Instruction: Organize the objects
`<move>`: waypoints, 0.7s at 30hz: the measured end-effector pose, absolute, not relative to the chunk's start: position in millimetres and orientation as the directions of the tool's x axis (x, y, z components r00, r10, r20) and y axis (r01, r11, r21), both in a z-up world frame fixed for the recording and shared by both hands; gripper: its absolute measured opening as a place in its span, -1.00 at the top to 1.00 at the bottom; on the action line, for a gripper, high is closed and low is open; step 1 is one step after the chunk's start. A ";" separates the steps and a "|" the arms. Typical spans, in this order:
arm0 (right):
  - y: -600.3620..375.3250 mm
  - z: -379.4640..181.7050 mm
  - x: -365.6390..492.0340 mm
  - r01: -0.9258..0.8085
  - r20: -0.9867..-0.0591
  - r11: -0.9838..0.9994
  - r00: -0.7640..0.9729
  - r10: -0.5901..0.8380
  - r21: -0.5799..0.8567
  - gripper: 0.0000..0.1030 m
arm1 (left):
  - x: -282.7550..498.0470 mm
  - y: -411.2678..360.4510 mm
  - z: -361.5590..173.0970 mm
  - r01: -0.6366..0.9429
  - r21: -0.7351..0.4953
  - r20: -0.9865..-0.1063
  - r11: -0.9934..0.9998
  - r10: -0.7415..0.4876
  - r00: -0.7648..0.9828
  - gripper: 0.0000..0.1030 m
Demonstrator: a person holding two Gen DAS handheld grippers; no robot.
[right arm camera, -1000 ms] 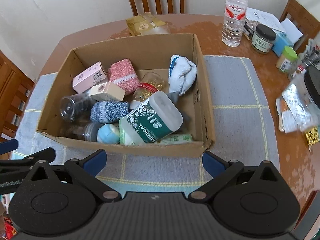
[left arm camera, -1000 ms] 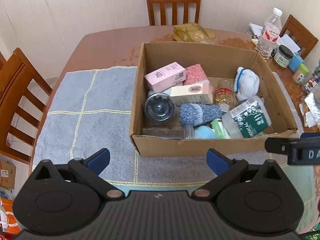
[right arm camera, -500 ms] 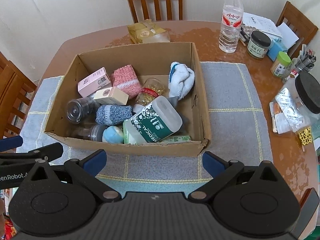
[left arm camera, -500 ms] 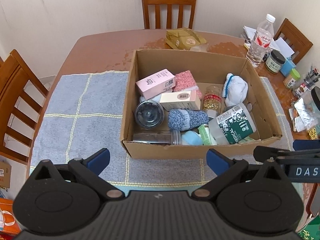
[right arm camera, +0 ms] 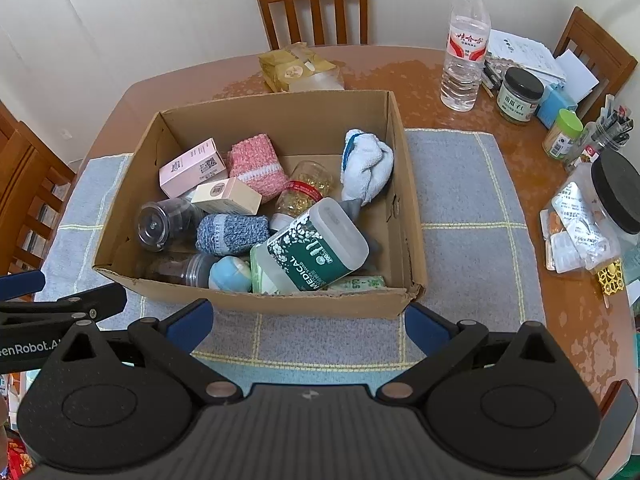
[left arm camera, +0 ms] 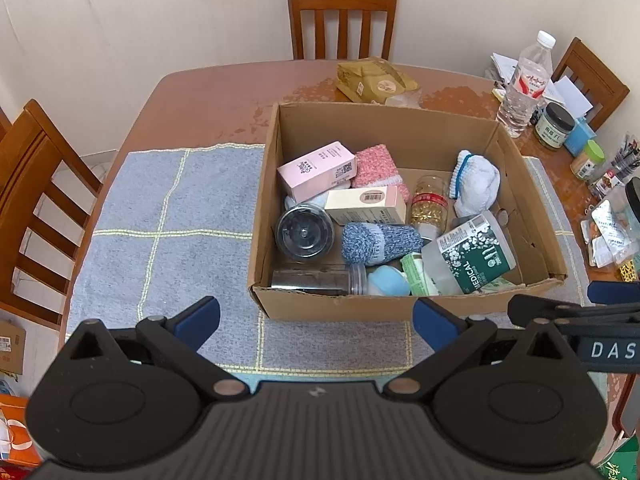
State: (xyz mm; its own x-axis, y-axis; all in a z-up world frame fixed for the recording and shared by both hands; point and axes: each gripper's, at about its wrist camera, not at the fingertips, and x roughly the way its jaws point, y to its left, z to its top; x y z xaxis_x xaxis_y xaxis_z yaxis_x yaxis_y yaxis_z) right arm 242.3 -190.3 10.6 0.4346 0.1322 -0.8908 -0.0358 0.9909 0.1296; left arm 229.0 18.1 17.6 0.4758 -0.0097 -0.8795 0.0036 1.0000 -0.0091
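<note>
Left gripper (left arm camera: 316, 316): fingers spread wide, nothing between them, held above the near edge of the grey mat (left arm camera: 168, 216). Right gripper (right arm camera: 306, 320): likewise spread and empty, just in front of the cardboard box (right arm camera: 256, 300). Box sits on the mat, mid-table, heaped without order. Nearest row, left to right: a clear jar on its side (left arm camera: 320, 280), a pale blue round item (left arm camera: 386, 280), a green packet (left arm camera: 416, 278), a tipped "MEDICAL" bottle (right arm camera: 316, 246) lying over its neighbours. Behind: a second clear jar (left arm camera: 305, 232), a blue-grey knit roll (left arm camera: 378, 240), a cream carton (left arm camera: 366, 204), a capsule jar (right arm camera: 306, 194). Farthest: a pink carton (left arm camera: 318, 168), a pink knit piece (right arm camera: 256, 164), a white cloth bundle (right arm camera: 366, 168). Mat on both sides of the box bears no sorted items. Judgement: this fits either everything collected into the box or a jumble awaiting sorting out; the frames do not settle which. What lies beneath the bottle is probably more packets, but it is largely hidden. Beyond the box: a tan packet (right arm camera: 298, 68) and a water bottle (right arm camera: 464, 44) on bare table.
</note>
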 end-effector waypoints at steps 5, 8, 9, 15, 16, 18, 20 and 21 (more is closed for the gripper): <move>-190.6 13.5 243.5 -0.037 -0.887 0.990 0.440 0.136 0.133 -1.00 | 228.9 17.7 19.7 0.006 -0.008 -0.876 1.000 -0.010 0.482 -0.98; -190.7 15.7 243.1 -0.038 -0.884 0.990 0.447 0.137 0.134 -1.00 | 229.3 18.3 20.9 0.005 -0.009 -0.875 1.000 -0.011 0.485 -0.98; -190.9 16.4 243.4 -0.040 -0.884 0.990 0.448 0.137 0.134 -1.00 | 229.3 18.6 21.2 0.004 -0.010 -0.875 1.000 -0.010 0.485 -0.98; -190.9 18.8 243.8 -0.040 -0.882 0.991 0.453 0.132 0.128 -1.00 | 229.9 18.7 23.1 0.006 -0.010 -0.874 1.000 -0.011 0.487 -0.98; -190.9 18.8 243.8 -0.040 -0.882 0.991 0.453 0.132 0.128 -1.00 | 230.0 18.5 23.4 0.005 -0.008 -0.873 1.000 -0.010 0.487 -0.98; -190.6 19.5 244.2 -0.043 -0.882 0.991 0.453 0.133 0.127 -1.00 | 230.5 18.0 23.9 0.005 -0.008 -0.874 1.000 -0.009 0.485 -0.98; -190.8 20.3 244.1 -0.039 -0.880 0.991 0.457 0.131 0.128 -1.00 | 230.8 18.1 24.7 0.007 -0.011 -0.873 1.000 -0.013 0.487 -0.98; -190.8 20.5 244.5 -0.039 -0.880 0.991 0.457 0.132 0.128 -1.00 | 230.8 18.1 25.1 0.007 -0.011 -0.873 1.000 -0.013 0.487 -0.98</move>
State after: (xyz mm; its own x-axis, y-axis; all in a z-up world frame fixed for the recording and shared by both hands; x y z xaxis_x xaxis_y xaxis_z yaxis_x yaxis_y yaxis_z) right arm 244.5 -190.8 20.5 0.4566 0.1318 -0.8799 -0.0387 0.9910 0.1283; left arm 230.8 18.1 25.1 0.4875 -0.0128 -0.8730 0.0069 0.9999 -0.0109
